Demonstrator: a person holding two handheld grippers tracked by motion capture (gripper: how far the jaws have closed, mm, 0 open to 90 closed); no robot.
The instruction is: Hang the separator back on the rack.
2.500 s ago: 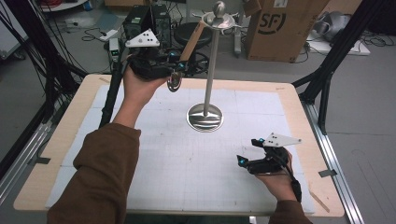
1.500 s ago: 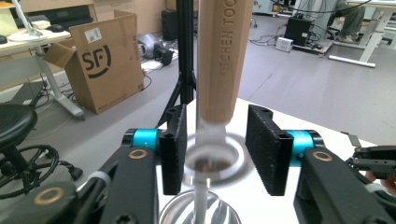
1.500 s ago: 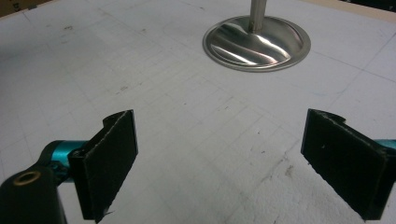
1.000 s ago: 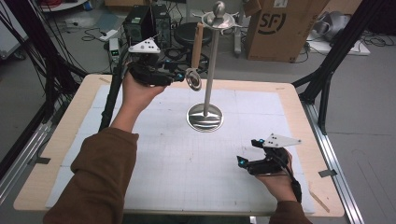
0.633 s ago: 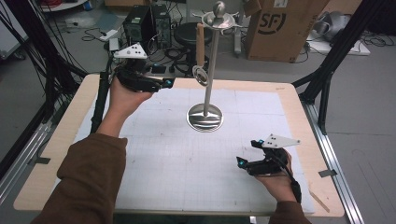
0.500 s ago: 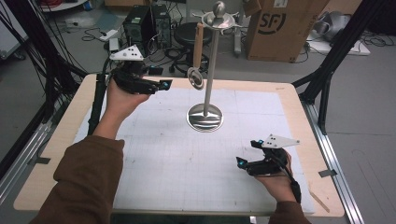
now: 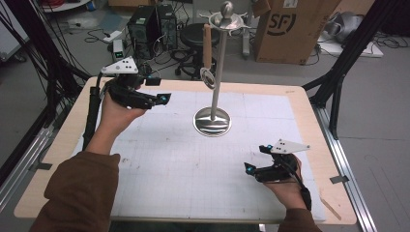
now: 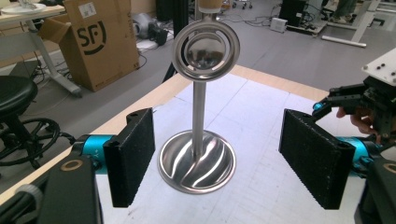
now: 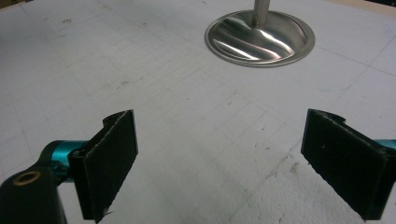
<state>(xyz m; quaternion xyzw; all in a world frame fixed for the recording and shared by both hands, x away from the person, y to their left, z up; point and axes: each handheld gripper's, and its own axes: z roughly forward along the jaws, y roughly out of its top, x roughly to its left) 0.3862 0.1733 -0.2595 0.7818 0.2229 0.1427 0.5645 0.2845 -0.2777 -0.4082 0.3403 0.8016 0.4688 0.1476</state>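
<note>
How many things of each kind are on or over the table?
Tall steel stand with round base: 1
Round steel ladle hanging by its wooden handle: 1
Black hand-held gripper: 2, left and right
Total: 4

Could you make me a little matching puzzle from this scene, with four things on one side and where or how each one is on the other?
Things:
1. ladle
2. metal stand
3. left gripper
4. right gripper

Places or states:
A. low over the near right of the table, jaws open
B. hanging from the top of the pole
C. raised at the far left, jaws empty, just been opening
D. standing upright mid-table on a round base

Pairs: 1-B, 2-D, 3-C, 4-A
</note>
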